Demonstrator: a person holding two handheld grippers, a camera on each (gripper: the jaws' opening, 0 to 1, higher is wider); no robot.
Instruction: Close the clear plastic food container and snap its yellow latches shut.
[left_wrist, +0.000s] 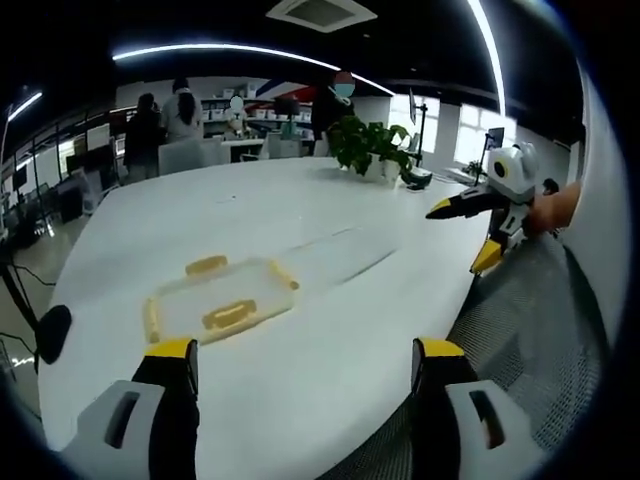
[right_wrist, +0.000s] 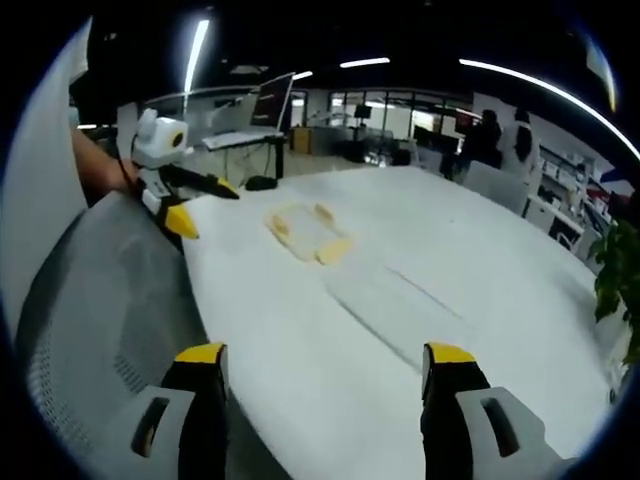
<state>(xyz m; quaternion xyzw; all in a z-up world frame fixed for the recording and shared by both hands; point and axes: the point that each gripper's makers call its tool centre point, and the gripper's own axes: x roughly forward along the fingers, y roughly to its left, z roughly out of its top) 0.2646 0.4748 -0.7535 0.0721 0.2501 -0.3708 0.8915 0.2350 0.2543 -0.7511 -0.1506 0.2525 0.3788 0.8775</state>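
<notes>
The clear plastic container (left_wrist: 215, 300) lies flat on the white table (left_wrist: 300, 200), with yellow latches (left_wrist: 228, 315) on its sides. Whether they are snapped down is too small to tell. My left gripper (left_wrist: 305, 365) is open and empty, held above the near table edge, short of the container. My right gripper (left_wrist: 460, 238) comes in from the right, open, well clear of the container. In the right gripper view the container (right_wrist: 305, 232) lies far ahead, the right gripper (right_wrist: 322, 360) stands open and empty, and the left gripper (right_wrist: 208, 210) shows open at the left, held by a hand.
A grey mesh chair back (left_wrist: 520, 330) stands at the near table edge, also (right_wrist: 100, 300). A potted plant (left_wrist: 372, 145) sits at the far side of the table. People (left_wrist: 165, 120) stand among desks at the back of the room.
</notes>
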